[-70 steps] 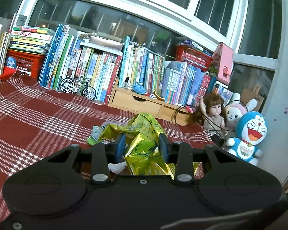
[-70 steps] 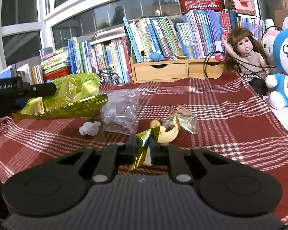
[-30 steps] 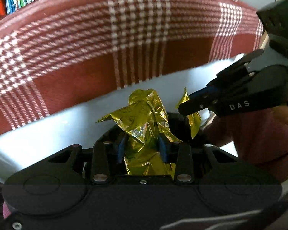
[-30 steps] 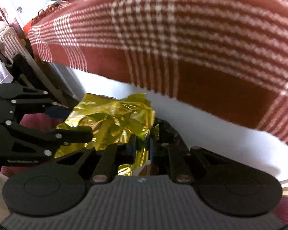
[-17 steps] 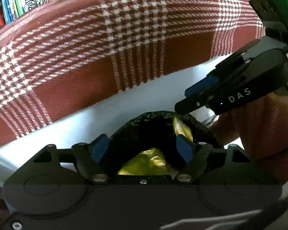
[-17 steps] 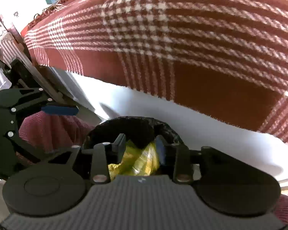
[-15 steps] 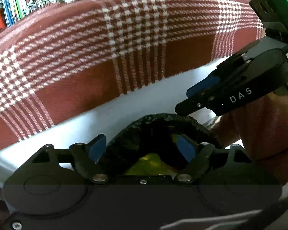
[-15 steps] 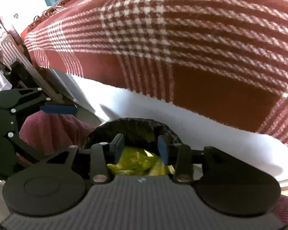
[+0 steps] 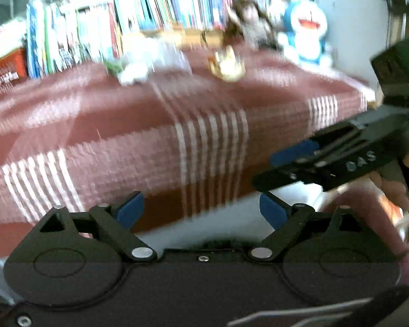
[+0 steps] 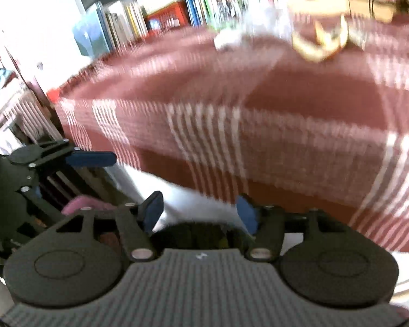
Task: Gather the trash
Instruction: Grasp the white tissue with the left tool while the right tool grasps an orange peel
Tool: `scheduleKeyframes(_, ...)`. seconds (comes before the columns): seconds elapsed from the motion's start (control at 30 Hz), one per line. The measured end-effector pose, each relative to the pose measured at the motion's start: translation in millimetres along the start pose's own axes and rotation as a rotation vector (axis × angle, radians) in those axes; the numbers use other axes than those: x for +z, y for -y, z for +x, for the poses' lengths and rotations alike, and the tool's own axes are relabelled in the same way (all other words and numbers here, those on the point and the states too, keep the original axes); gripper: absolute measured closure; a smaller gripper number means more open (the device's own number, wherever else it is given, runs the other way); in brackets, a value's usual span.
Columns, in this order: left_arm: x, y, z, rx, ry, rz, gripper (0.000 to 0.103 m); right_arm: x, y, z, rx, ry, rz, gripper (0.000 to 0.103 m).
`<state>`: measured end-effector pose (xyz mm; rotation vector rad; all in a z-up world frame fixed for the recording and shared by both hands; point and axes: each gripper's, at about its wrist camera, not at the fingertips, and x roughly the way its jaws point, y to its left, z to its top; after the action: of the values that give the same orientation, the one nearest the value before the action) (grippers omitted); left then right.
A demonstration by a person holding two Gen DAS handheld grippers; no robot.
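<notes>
Both views are motion-blurred. My left gripper (image 9: 201,209) is open and holds nothing, in front of the hanging edge of the red plaid cloth (image 9: 122,150). My right gripper (image 10: 199,212) is also open and holds nothing; it also shows in the left wrist view (image 9: 275,169) at the right. Just below its fingers lies the black-lined bin (image 10: 199,234), with a glint of gold foil inside. On the table top lie a gold wrapper (image 10: 319,43) (image 9: 227,65), a white crumpled tissue (image 10: 229,39) (image 9: 135,75) and a clear plastic bag (image 9: 163,54).
Books (image 9: 95,32), a doll (image 9: 248,24) and a blue cat toy (image 9: 308,35) line the table's back. A red basket (image 10: 166,16) stands among the books. A hand (image 9: 395,190) holds the right gripper. The left gripper's fingers (image 10: 91,158) show at left.
Both grippers opened and let their gold foil wrappers drop into the black bin. Since then both have swung upward, so the table top and its trash have come into view.
</notes>
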<state>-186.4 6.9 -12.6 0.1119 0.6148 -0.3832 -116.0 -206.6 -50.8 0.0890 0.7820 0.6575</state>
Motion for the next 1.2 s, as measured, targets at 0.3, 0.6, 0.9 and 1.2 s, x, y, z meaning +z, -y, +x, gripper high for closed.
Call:
scheduleKeyframes(0.3, 59, -29, 14, 0.112, 0.093, -0.113, 0.011, 54, 18, -34, -0.23, 0.202, -0.072, 0.017)
scheduleKeyframes(0.6, 118, -63, 82, 0.264, 0.121, -0.156, 0.006, 85, 49, -2, -0.441, 0.28, 0.0, 0.003)
scheduleKeyframes(0.9, 155, -88, 160, 0.226, 0.02, -0.299, 0.004, 103, 58, 46, -0.46, 0.183, -0.028, 0.003)
scheduleKeyframes(1.2, 168, -95, 206, 0.248, -0.002, -0.305, 0.023, 123, 74, 70, -0.462, 0.143, 0.039, 0.018)
